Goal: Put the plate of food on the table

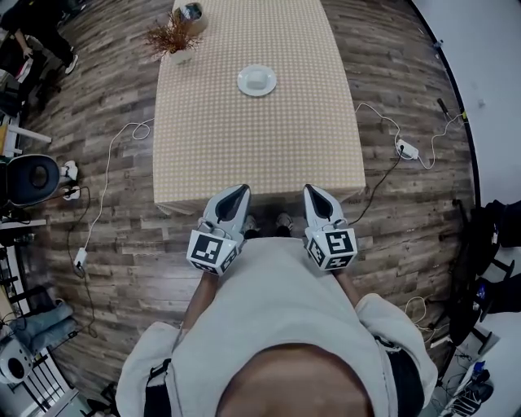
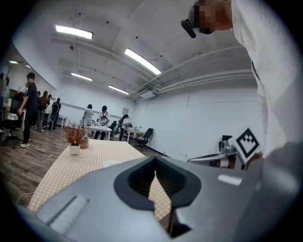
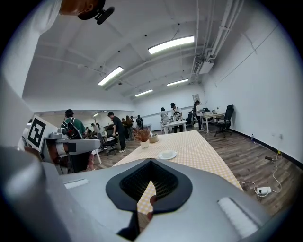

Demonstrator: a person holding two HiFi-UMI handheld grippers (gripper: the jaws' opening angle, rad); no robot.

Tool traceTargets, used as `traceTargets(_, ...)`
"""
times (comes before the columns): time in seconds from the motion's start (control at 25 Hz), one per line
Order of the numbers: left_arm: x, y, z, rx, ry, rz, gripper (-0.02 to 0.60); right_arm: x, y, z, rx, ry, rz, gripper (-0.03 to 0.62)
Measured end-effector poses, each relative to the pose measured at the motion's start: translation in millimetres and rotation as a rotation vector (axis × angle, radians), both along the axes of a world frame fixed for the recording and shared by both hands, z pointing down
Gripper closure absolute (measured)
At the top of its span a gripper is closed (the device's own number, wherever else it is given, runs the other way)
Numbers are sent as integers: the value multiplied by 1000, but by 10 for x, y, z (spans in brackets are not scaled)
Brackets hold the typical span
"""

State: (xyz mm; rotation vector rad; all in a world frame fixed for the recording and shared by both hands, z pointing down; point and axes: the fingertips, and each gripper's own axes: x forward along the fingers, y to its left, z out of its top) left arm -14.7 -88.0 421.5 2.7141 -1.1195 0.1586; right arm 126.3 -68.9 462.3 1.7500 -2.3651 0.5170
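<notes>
A white plate of food (image 1: pixel 256 80) rests on the far half of a long table with a yellow checked cloth (image 1: pixel 212 147). It shows small in the left gripper view (image 2: pixel 111 163) and in the right gripper view (image 3: pixel 167 154). My left gripper (image 1: pixel 241 190) and right gripper (image 1: pixel 313 190) hover side by side at the table's near edge, well short of the plate. Both point along the table. Each has its jaws shut with nothing between them, as the left gripper view (image 2: pixel 156 177) and the right gripper view (image 3: pixel 150 184) show.
A pot of dried plants (image 1: pixel 173 37) and a small jar (image 1: pixel 189 11) stand at the table's far left corner. Cables and a power strip (image 1: pixel 407 151) lie on the wooden floor to the right, and a cable (image 1: pixel 106 183) to the left. Several people stand at desks far off.
</notes>
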Motion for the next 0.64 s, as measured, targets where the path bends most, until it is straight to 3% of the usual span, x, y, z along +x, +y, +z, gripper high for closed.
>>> traceTargets(0.64,27,66,-15,13,-9,-14,574,-23,-41,-72,36,18,-33,598)
